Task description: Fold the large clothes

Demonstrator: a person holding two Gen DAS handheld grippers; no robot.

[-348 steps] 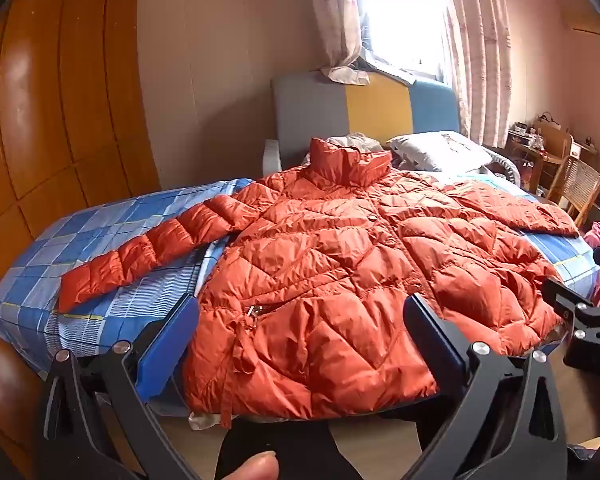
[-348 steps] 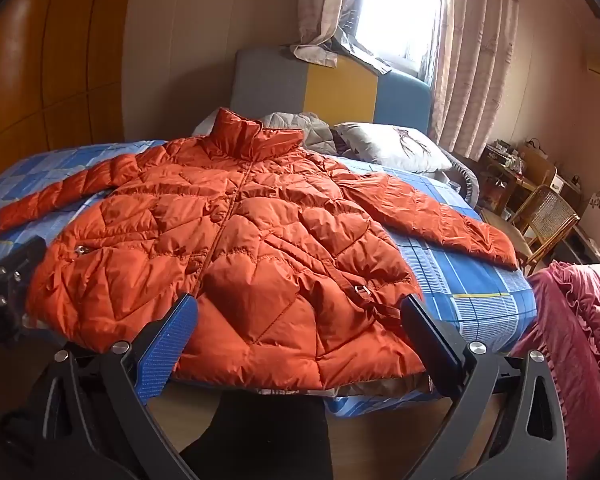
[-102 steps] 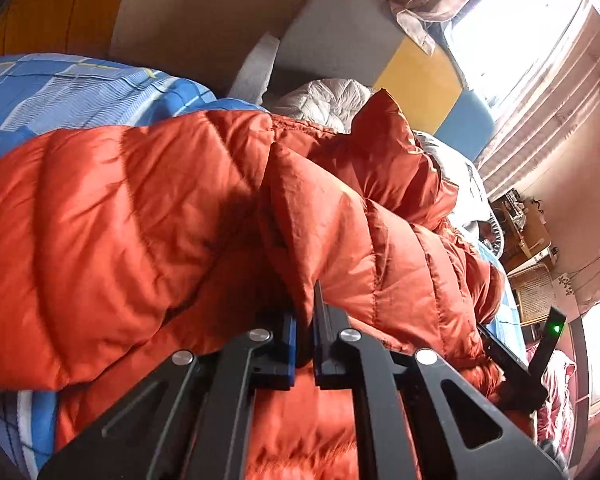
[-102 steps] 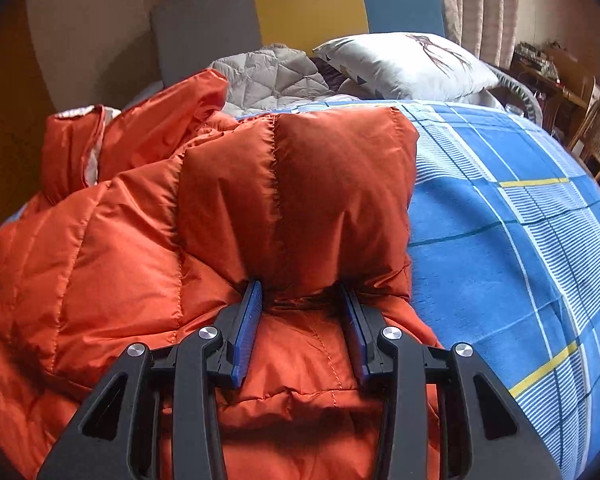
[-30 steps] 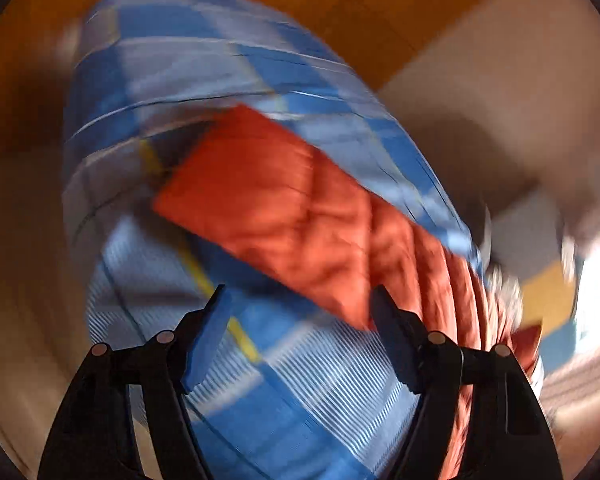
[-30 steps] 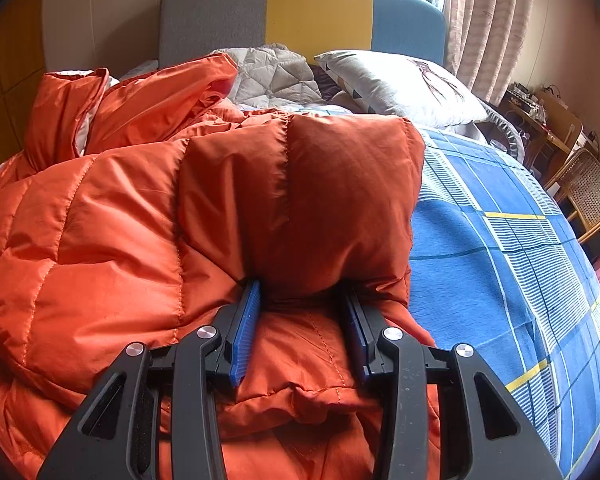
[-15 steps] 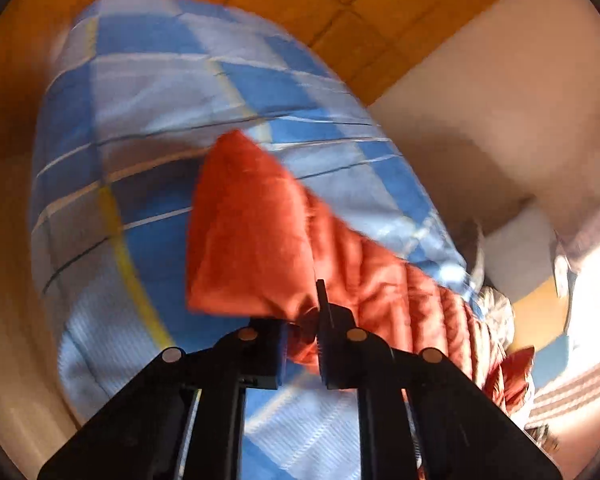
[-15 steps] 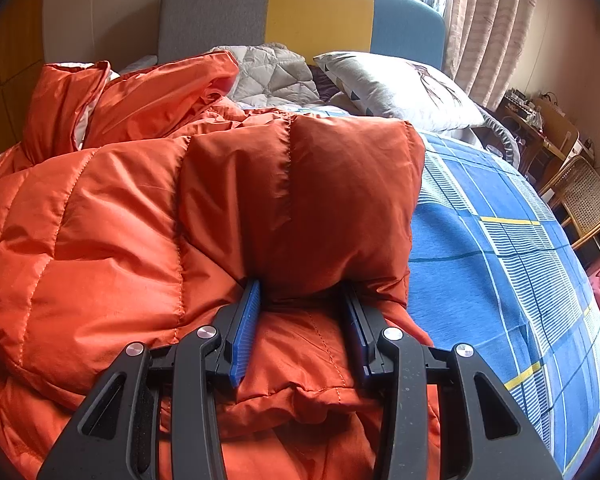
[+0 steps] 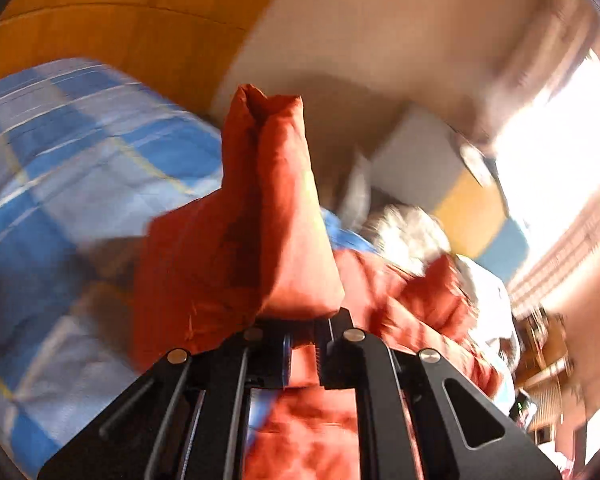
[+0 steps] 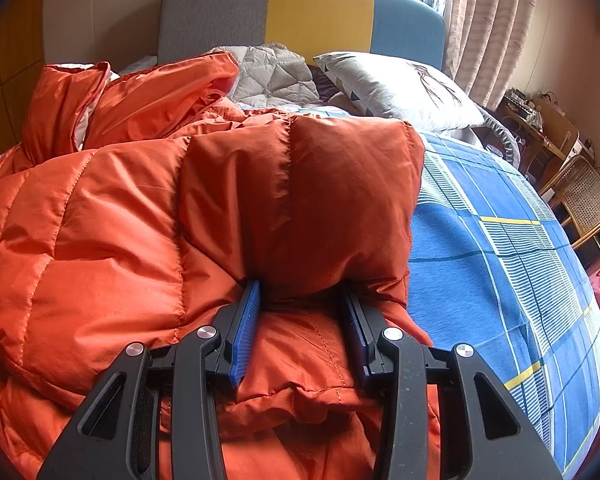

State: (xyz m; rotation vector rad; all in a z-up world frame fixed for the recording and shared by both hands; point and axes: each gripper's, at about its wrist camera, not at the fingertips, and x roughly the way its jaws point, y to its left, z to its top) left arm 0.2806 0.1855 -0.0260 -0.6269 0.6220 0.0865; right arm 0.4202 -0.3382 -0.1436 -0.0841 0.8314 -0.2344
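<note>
An orange puffer jacket (image 10: 100,220) lies on a bed with a blue checked sheet (image 10: 500,248). My right gripper (image 10: 300,312) is shut on the cuff end of the right sleeve (image 10: 320,200), which is folded over the jacket's body. My left gripper (image 9: 302,344) is shut on the cuff of the left sleeve (image 9: 276,208) and holds it up above the sheet (image 9: 60,184); this view is blurred. The jacket's body (image 9: 412,292) shows beyond it.
A grey, yellow and blue headboard (image 10: 300,12) stands at the far end, with a white pillow (image 10: 396,88) and a grey quilted cover (image 10: 272,72). A wicker chair (image 10: 584,200) and a cluttered desk (image 10: 540,120) stand to the right. An orange wooden wall (image 9: 100,20) is on the left.
My left gripper has closed on the left sleeve's cuff and lifted it off the sheet, swinging toward the jacket's body. My right gripper has kept still on the right sleeve.
</note>
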